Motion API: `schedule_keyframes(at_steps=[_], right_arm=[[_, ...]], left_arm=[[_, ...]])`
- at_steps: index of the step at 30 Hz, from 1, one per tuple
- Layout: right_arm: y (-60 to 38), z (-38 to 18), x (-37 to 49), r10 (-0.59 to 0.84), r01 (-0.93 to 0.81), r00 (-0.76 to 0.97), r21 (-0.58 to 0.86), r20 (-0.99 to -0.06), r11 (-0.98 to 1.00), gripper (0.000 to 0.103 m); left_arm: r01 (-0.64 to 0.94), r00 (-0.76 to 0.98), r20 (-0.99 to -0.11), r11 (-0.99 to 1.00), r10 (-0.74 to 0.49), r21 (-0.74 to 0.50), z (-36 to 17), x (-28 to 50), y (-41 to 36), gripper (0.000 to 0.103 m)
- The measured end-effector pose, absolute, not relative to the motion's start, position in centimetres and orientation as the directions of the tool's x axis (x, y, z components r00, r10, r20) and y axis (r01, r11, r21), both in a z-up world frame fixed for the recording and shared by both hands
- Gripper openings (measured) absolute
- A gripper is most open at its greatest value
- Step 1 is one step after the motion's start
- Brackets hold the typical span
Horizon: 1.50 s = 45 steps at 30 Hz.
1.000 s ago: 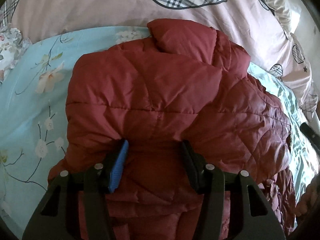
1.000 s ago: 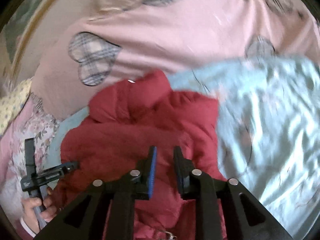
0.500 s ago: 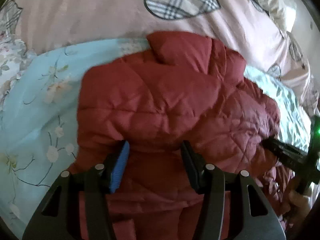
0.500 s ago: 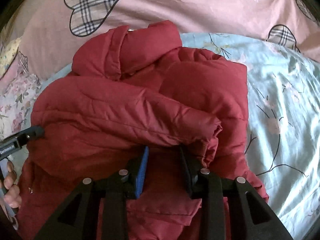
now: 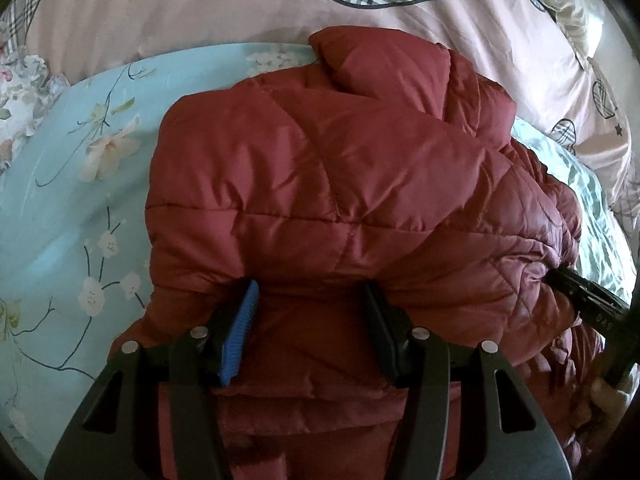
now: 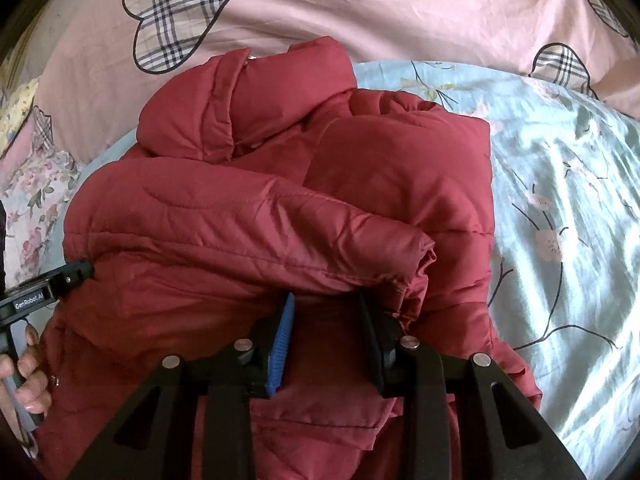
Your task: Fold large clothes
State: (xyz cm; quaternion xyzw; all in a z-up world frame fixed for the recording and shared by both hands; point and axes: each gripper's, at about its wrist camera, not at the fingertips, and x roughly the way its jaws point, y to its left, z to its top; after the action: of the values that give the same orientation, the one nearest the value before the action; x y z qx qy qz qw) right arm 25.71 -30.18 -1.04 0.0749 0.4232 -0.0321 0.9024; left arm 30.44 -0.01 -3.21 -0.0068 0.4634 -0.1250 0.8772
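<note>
Plainly, the red puffer jacket (image 5: 320,200) lay heaped on the bed's pale blue floral sheet (image 5: 60,216), its hood toward the pink heart-print duvet (image 6: 360,4). The left gripper (image 5: 310,312) had its fingers wide apart, pressed in under a folded quilted panel. The right gripper (image 6: 326,320) likewise stood with fingers apart, at the cuff end of the sleeve (image 6: 248,232) folded across the body. The jacket looked light, soft and springy with a slick shell; a seam or cuff edge would likely hold better than a puffed panel.
</note>
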Motion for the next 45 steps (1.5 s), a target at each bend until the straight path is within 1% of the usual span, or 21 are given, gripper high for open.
schedule_keyframes(at_steps=[8,10,11,14,15,17,26,30,35,39,45], right_arm=[[-30.1,-0.8,25.5,-0.003,0.133,0.637,0.106,-0.771,0.986,0.033],[-30.0,-0.2,25.2,-0.005,0.141,0.632,0.108,-0.775,0.984,0.034],[-30.0,0.1,24.9,-0.002,0.143,0.628,0.114,-0.778,0.983,0.035],[-30.4,1.0,23.5,0.017,0.153,0.626,0.144,-0.779,0.978,0.036],[-30.7,1.5,22.5,0.027,0.159,0.631,0.164,-0.775,0.974,0.038],[-31.0,2.2,21.2,0.038,0.164,0.637,0.183,-0.770,0.969,0.047],[-32.4,3.3,14.2,0.097,0.183,0.639,0.273,-0.763,0.944,0.048],[-32.5,3.7,11.8,0.096,0.182,0.638,0.270,-0.764,0.945,0.059],[-33.0,3.9,9.0,0.097,0.190,0.625,0.271,-0.774,0.944,0.061],[-33.5,4.1,7.0,0.088,0.200,0.618,0.265,-0.782,0.943,0.067],[-34.0,3.5,3.6,0.066,0.227,0.594,0.246,-0.802,0.943,0.069]], left_arm=[[0.208,0.531,-0.821,0.972,-0.209,-0.112,-2.4,30.4,-0.2,0.054],[0.213,0.529,-0.820,0.970,-0.218,-0.120,-1.8,29.9,0.1,0.054],[0.214,0.533,-0.814,0.968,-0.229,-0.133,-1.4,29.5,0.6,0.055],[0.193,0.542,-0.804,0.967,-0.246,-0.166,-0.6,28.1,2.3,0.066],[0.178,0.542,-0.804,0.969,-0.243,-0.173,-0.6,27.5,3.0,0.066],[0.157,0.535,-0.807,0.968,-0.250,-0.196,-0.7,26.4,4.3,0.066],[0.106,0.507,-0.826,0.969,-0.247,-0.224,-1.1,20.3,7.4,0.066],[0.097,0.509,-0.822,0.966,-0.256,-0.241,-0.7,18.2,8.7,0.066],[0.080,0.509,-0.820,0.962,-0.264,-0.260,-0.3,15.7,10.3,0.066],[0.076,0.501,-0.824,0.962,-0.263,-0.262,-0.5,14.0,11.3,0.066],[0.068,0.477,-0.836,0.959,-0.273,-0.274,-1.3,11.3,12.8,0.066]])
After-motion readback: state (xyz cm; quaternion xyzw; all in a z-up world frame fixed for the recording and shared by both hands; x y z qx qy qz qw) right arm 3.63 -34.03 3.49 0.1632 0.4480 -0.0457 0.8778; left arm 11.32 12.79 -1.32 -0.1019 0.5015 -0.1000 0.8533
